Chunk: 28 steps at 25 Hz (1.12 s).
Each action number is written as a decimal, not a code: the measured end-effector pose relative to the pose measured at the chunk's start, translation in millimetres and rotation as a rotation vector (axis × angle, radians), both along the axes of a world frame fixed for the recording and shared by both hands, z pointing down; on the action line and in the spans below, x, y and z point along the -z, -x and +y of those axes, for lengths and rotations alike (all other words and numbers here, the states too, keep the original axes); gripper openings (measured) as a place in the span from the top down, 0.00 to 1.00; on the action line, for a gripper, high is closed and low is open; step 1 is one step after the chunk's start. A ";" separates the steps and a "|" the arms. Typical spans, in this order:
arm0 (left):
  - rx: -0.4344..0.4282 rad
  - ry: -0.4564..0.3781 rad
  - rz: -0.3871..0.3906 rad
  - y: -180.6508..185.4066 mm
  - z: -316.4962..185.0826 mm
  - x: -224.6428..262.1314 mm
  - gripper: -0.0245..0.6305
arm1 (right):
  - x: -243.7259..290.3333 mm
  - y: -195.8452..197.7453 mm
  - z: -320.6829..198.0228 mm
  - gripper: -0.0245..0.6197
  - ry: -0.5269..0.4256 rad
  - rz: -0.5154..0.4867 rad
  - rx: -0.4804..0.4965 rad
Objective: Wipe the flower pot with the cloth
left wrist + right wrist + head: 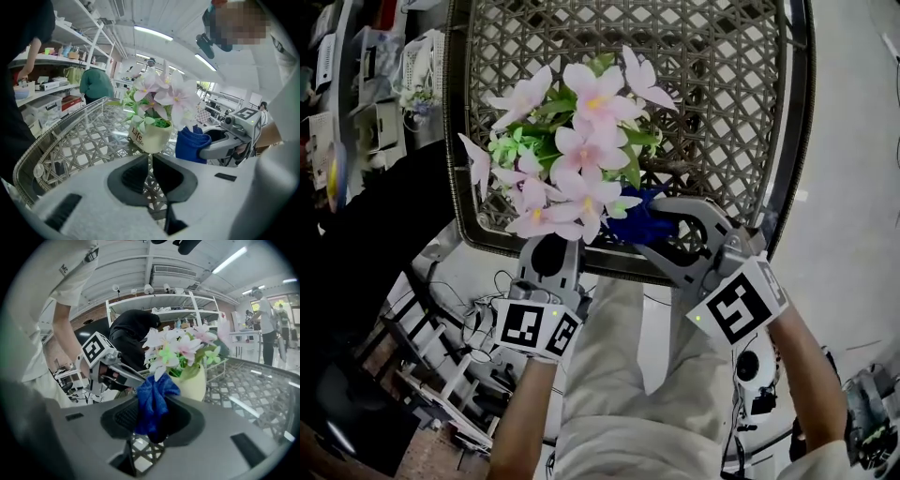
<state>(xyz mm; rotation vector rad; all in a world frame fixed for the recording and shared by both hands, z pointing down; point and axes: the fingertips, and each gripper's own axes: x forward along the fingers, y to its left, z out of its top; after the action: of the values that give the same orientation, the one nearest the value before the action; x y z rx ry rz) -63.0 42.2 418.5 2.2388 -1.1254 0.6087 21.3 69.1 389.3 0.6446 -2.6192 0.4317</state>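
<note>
Flower pot [151,136]: smooth, glossy cream glaze. Cloth [152,401]: soft, fuzzy blue fabric. Table [722,84]: woven wicker lattice, glossy glass top.

Your left gripper [551,251] and right gripper [670,230] are grey plastic with black jaw pads. Each carries a cube [534,326] of black-and-white square markers with a small green light. You wear pale trousers [628,394] and a white short sleeve [70,282].

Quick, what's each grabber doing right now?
Left gripper: closed, holding nothing.
Right gripper: closed on the blue cloth.
</note>
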 end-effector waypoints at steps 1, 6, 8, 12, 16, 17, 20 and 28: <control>0.002 0.001 0.005 -3.4 -1.0 0.3 0.90 | 1.3 -8.7 -1.1 0.74 0.001 0.010 0.009; 0.013 0.010 0.031 -21.9 -2.2 2.0 0.90 | 4.0 -45.0 -9.3 0.74 0.023 0.036 0.028; 0.033 0.013 0.046 -26.9 -2.0 1.3 0.90 | -0.3 -54.5 -14.6 0.74 0.026 0.046 0.026; 0.079 0.014 0.054 -33.7 -8.7 -12.5 0.87 | -16.1 -67.1 -40.6 0.74 0.015 0.059 0.018; 0.112 0.018 0.061 -35.8 -14.2 -20.2 0.83 | -20.8 -72.1 -67.3 0.74 -0.006 0.062 0.035; 0.114 0.017 0.063 -35.6 -15.6 -20.1 0.83 | -20.8 -72.6 -73.5 0.74 -0.012 0.062 0.042; 0.113 0.016 0.068 -33.0 -19.5 -19.2 0.83 | -17.9 -71.4 -91.0 0.74 -0.031 0.040 0.048; 0.139 0.016 0.071 -23.5 -28.4 -20.7 0.81 | -18.3 -63.1 -130.0 0.74 -0.026 0.031 0.073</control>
<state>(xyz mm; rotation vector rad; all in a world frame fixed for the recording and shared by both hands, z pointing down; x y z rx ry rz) -39.5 13.9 439.3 2.1307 -1.2234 0.4761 84.4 -60.8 407.6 0.5579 -2.6139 0.3635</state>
